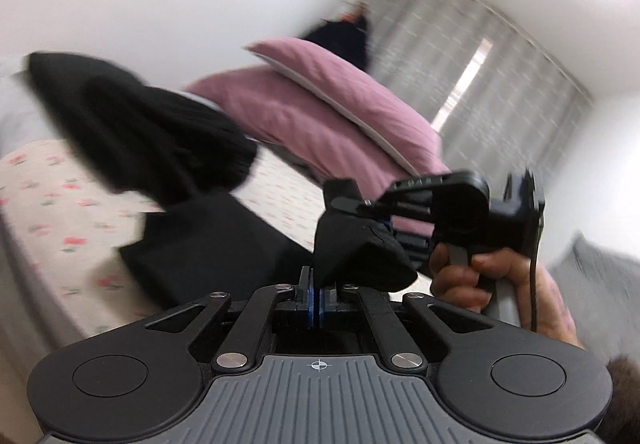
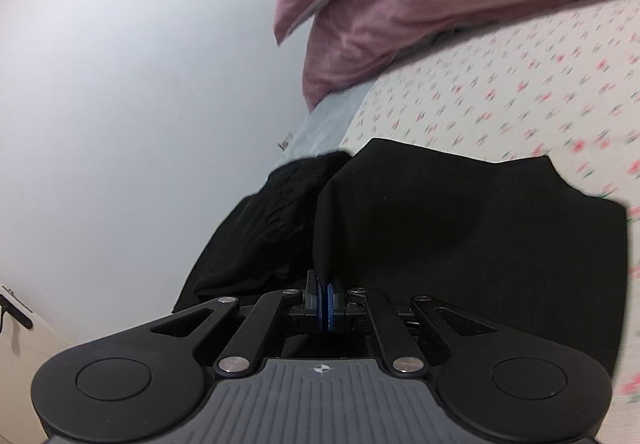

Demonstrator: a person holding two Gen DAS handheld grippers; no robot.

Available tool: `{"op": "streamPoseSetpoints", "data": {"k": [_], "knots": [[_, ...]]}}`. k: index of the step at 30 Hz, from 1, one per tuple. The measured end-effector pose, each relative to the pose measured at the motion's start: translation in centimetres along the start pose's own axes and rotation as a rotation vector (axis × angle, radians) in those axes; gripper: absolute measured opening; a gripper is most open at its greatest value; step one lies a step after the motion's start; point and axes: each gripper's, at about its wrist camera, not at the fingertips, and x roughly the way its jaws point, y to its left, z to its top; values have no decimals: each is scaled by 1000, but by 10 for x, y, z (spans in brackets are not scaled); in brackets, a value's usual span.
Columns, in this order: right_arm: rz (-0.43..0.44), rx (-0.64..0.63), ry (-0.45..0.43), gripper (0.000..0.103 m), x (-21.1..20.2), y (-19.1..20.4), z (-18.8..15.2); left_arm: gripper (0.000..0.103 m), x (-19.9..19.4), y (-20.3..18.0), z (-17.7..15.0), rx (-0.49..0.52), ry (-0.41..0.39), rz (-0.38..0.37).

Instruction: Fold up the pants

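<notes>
Pants [image 2: 460,228], black and rumpled, hang pinched over floral bedsheet [image 2: 520,84].

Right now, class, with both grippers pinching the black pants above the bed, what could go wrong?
1. The left gripper pinches only a thin edge of the black pants; it may slip.
2. The right gripper sits close, so the fold may bunch.
3. Loose cloth could drag onto the purple duvet.
</notes>
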Motion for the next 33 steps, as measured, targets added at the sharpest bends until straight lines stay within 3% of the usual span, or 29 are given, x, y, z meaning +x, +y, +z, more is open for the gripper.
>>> {"op": "streamPoseSetpoints", "data": {"k": [7,12,13,14,16,17,18,20,23,28,33], "knots": [[-8,24,72,6,48,10,-15,1,-5,29,3,-124,-43,178],[38,109,100,26,50,4,-16,9,-6,41,1,-117,-24,285],[51,107,101,34,43,5,-19,11,-6,40,0,-104,-23,302],[53,92,98,41,35,6,-18,16,-13,42,0,-88,-24,315],[42,41,84,45,18,10,-16,36,-14,36,5,-40,-40,340],[31,12,80,46,8,10,-15,60,-18,36,5,-14,-56,348],[16,-15,79,46,-3,9,-14,71,-21,33,9,23,-82,357],[-16,-48,64,50,-22,1,-12,73,-19,26,20,124,-93,370],[-49,-58,35,62,-48,-20,-11,76,-4,28,44,190,-12,336],[-107,-34,11,63,-80,-58,-15,76,44,47,75,192,261,220],[-141,2,36,64,-93,-82,-28,76,86,58,100,257,412,161]]}}
